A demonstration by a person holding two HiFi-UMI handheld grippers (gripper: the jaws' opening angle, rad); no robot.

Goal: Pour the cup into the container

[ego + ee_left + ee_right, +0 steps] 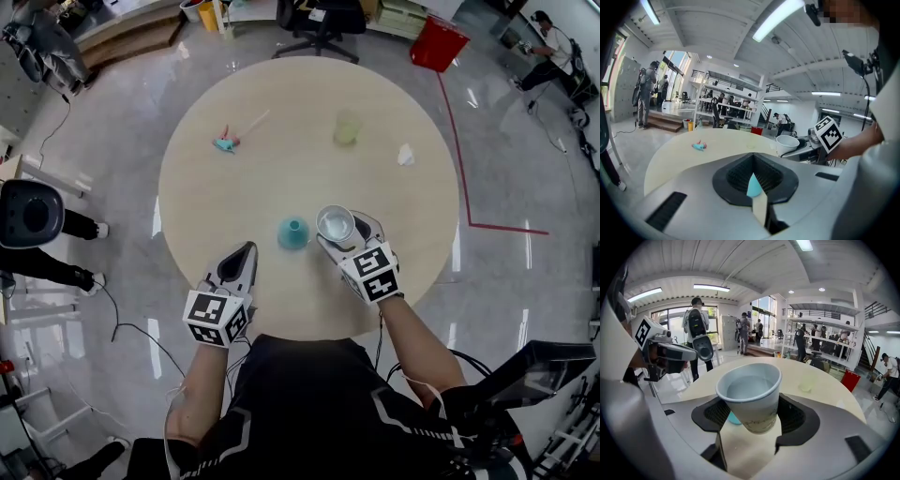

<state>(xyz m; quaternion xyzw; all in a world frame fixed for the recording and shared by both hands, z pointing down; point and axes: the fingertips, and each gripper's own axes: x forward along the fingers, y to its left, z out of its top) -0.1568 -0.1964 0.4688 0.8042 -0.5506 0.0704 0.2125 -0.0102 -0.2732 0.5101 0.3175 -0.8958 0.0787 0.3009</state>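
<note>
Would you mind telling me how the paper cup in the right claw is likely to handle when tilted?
The paper cup is probably thin-walled, so it may buckle if the right claw squeezes harder. It seems partly filled with clear liquid, so it is likely to slosh. Its tapered sides might let it slip.

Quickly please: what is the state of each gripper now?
Left gripper: closed, holding nothing.
Right gripper: closed on the paper cup.

The round table [281, 112] bears a teal cone [292, 232], a yellowish tumbler [347, 127], a teal toy [225, 143] and, perhaps, crumpled paper [406, 155].
</note>
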